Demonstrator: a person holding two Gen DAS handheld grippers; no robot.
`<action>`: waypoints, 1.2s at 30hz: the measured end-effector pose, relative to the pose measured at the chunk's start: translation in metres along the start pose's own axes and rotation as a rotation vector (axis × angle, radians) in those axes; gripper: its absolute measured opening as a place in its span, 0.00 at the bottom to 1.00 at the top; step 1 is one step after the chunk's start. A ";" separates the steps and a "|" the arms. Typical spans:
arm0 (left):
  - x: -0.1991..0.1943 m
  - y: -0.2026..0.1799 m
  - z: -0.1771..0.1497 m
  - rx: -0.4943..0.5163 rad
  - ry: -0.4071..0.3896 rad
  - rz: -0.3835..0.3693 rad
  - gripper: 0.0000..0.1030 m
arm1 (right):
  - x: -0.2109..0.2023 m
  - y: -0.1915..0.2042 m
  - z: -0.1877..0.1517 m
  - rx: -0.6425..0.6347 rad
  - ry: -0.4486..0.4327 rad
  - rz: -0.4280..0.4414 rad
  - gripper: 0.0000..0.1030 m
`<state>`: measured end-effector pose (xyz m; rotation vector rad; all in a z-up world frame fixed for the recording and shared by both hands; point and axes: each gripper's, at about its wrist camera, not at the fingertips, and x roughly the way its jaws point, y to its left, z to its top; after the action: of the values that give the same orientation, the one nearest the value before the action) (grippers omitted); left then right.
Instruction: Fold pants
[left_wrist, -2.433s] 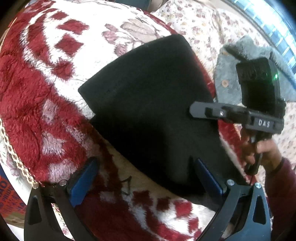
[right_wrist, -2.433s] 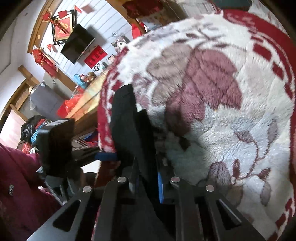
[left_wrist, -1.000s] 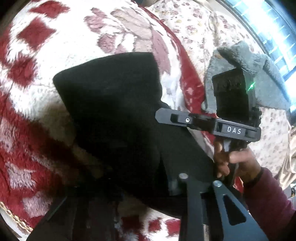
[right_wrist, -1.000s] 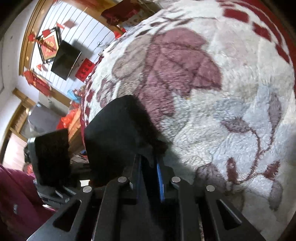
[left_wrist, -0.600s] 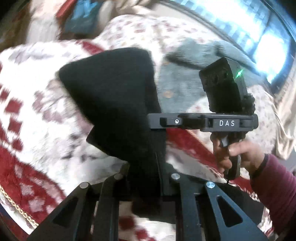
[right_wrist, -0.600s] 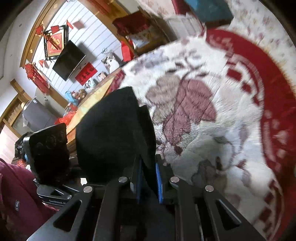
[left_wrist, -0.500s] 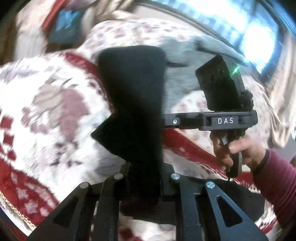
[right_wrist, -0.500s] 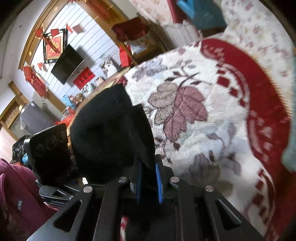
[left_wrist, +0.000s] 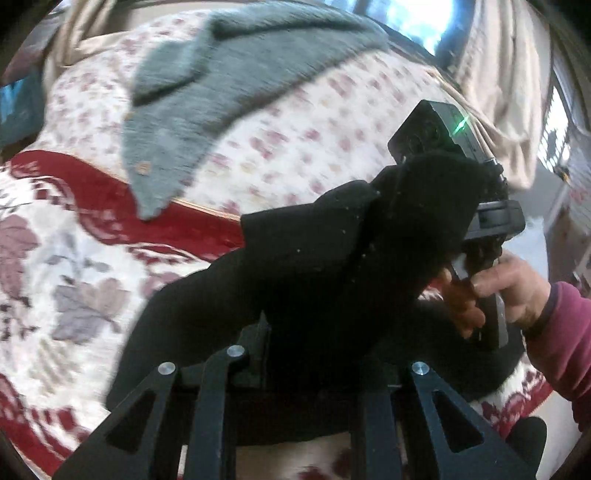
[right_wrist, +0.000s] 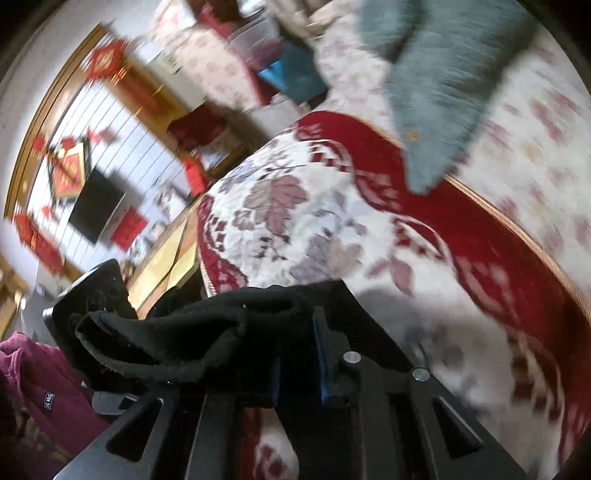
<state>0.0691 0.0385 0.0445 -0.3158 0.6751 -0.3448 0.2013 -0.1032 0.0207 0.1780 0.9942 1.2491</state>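
Pants (left_wrist: 314, 280), black, hang bunched between both tools above the red-and-white floral blanket (left_wrist: 74, 266). Left gripper (left_wrist: 317, 354) is clamped on the cloth; right gripper (right_wrist: 299, 354) pinches a near edge, its jaws opening slightly. The folded bundle looks mid-carry, probably toward the far grey garment (left_wrist: 207, 88); next comes lowering it flat and releasing. Left fingertips are buried in fabric, and blur smears the background.

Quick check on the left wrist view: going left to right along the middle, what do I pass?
Red-and-white floral blanket → grey knitted garment → black pants → right tongs, partly behind the pants → hand on their handle → maroon sleeve.
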 end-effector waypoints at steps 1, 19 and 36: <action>0.008 -0.015 -0.003 0.019 0.015 -0.011 0.17 | -0.009 -0.005 -0.010 0.020 -0.011 -0.005 0.17; 0.048 -0.110 -0.045 0.167 0.097 -0.019 0.81 | -0.121 -0.070 -0.163 0.458 -0.238 -0.429 0.53; 0.030 0.036 -0.060 -0.093 0.199 0.239 0.91 | -0.030 -0.008 -0.159 0.335 -0.147 -0.565 0.68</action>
<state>0.0591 0.0487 -0.0300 -0.2877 0.9164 -0.1176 0.0955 -0.1931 -0.0620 0.2251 1.0279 0.5444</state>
